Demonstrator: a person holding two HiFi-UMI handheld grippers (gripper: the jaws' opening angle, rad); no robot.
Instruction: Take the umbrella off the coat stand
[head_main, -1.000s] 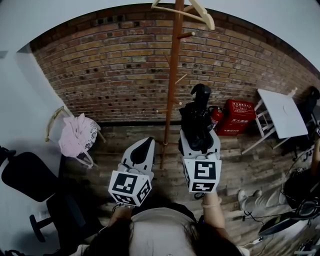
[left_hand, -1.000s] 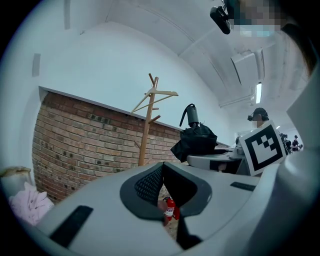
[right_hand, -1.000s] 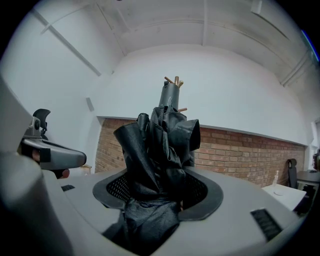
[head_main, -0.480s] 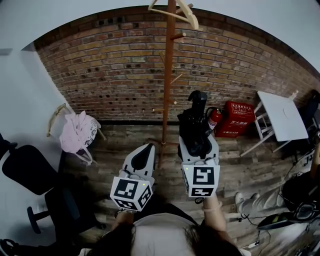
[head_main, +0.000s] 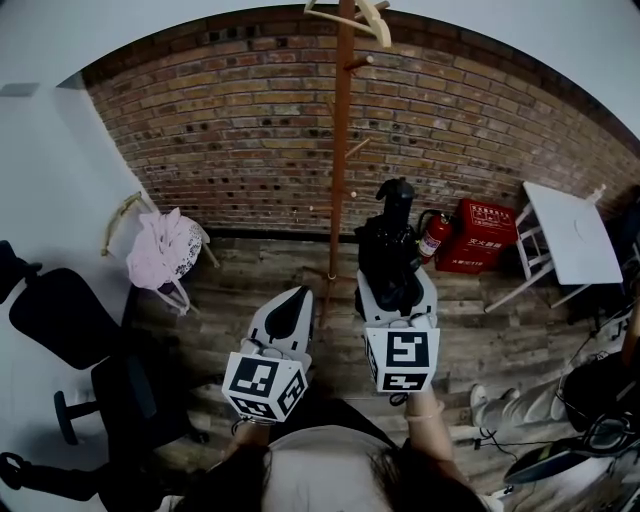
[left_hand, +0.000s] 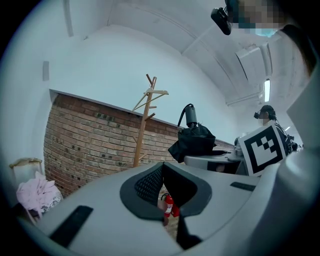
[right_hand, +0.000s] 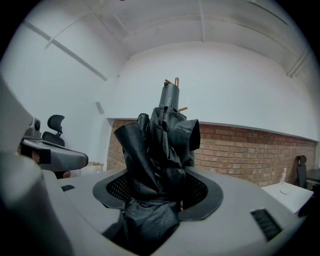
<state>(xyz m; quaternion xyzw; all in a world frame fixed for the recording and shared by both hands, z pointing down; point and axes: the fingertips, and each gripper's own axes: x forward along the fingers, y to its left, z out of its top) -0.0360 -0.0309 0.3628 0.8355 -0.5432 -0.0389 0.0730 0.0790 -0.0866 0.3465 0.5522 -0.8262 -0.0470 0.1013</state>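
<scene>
Right claw (head_main: 392, 288): I record it clenched on the black folded fabric umbrella (head_main: 389, 245). In the right gripper view the jaws stand apart. The bunched black canopy (right_hand: 159, 150) fills the gap between them and presses against both mesh pads. The umbrella's cylindrical end points up, away from the claw.

Location of the umbrella: it is off the tall brown wooden coat stand (head_main: 341, 150) and held upright just to the right of the pole. It sits about level with the lowest pegs. In the head view I see a thin strip of wall between the umbrella and the pole, so the two are apart. The left gripper view agrees, with the umbrella (left_hand: 193, 141) to the right of the stand (left_hand: 142, 131) and separate from it.

Left claw (head_main: 289, 303): I read it as closed and empty, its pads meeting at the tips. It is held low, in front of the stand's foot and slightly left of the pole.

Surroundings, taken from the stand:
- A pale wooden hanger (head_main: 366, 14) rests at its top.
- The red brick wall (head_main: 220, 130) is directly behind it.
- A red fire extinguisher (head_main: 432, 234) stands to its right, beyond the umbrella, with a red box (head_main: 483, 236) further right.
- A white square tabletop (head_main: 570, 226) lies well to the right.
- A pink cloth (head_main: 160, 250) is draped on a pale chair well to the left.
- A black office chair (head_main: 58, 332) stands further left again.
</scene>
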